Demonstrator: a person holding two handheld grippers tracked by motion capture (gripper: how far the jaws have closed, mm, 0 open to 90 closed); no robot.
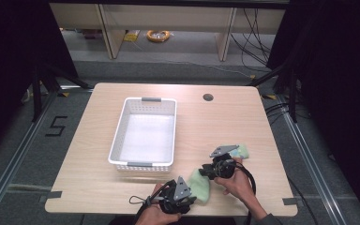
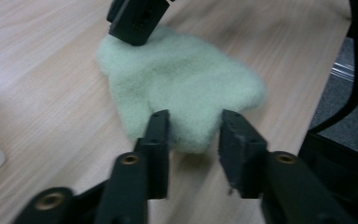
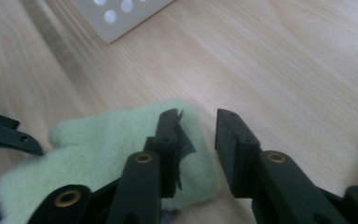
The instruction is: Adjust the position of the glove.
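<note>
Cloth (image 1: 200,184): pale green, fuzzy, lying flat on the table (image 1: 93,183), lower centre of the high view.
Left gripper (image 2: 193,140): jaws apart, straddling the cloth's near edge, not pressing.
Right gripper (image 3: 196,137): jaws apart over the cloth's opposite edge.
Basket (image 1: 116,140): white, left of centre.

One sign can be read: a large dark figure "5" (image 1: 56,126), marked in angular strokes on the grey floor to the left of the wooden table (image 1: 98,154), level with the white basket (image 1: 117,140) that stands on it. The basket, the table top and the pale green cloth near the table's front edge bear no lettering that can be made out, and no brand or label is legible on the black tools.
</note>
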